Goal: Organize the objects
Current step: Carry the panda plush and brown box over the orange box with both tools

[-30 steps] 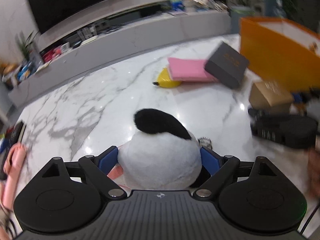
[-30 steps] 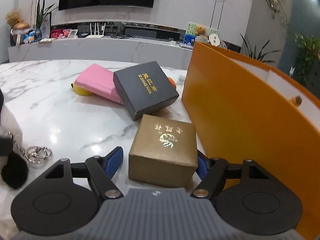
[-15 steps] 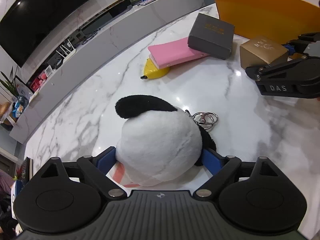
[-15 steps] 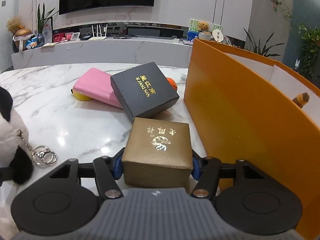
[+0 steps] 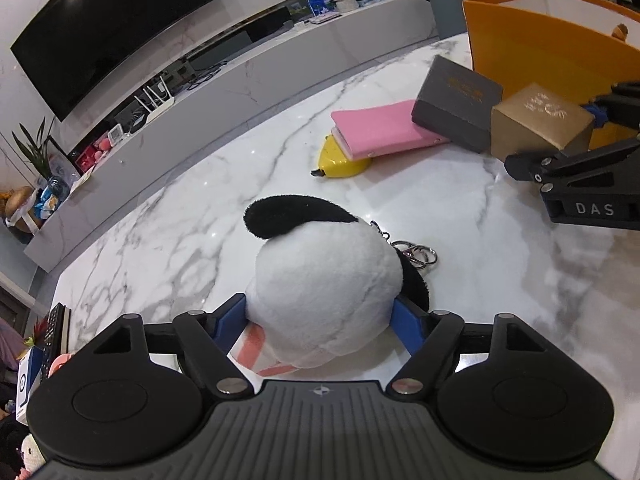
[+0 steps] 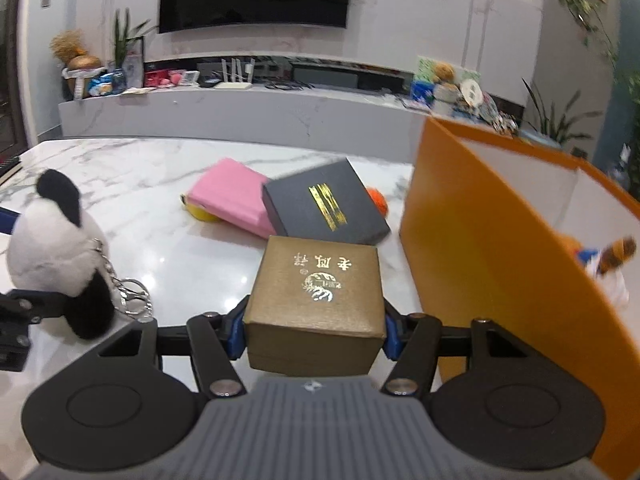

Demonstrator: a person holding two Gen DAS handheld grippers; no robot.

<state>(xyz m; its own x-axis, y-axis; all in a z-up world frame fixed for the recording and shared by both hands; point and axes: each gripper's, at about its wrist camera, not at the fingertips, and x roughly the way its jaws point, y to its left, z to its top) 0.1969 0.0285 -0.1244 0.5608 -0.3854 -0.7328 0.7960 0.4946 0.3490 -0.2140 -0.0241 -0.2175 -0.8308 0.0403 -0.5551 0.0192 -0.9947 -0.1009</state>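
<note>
My left gripper (image 5: 320,320) is shut on a white and black panda plush (image 5: 320,288) with a keyring (image 5: 418,254), held above the marble table (image 5: 180,216). The plush also shows in the right wrist view (image 6: 56,252). My right gripper (image 6: 312,328) is shut on a gold box (image 6: 316,300) and holds it lifted beside the open orange box (image 6: 488,240). The gold box shows in the left wrist view (image 5: 540,120). A soft toy (image 6: 600,260) lies inside the orange box.
On the table lie a black box (image 6: 324,208), a pink case (image 6: 232,200), a yellow object (image 5: 340,160) under it and an orange ball (image 6: 378,200). A low grey TV shelf (image 6: 240,112) runs behind the table.
My right gripper has shut on the gold box and lifted it off the table. My left gripper has raised the panda plush and swung its view towards the orange box.
</note>
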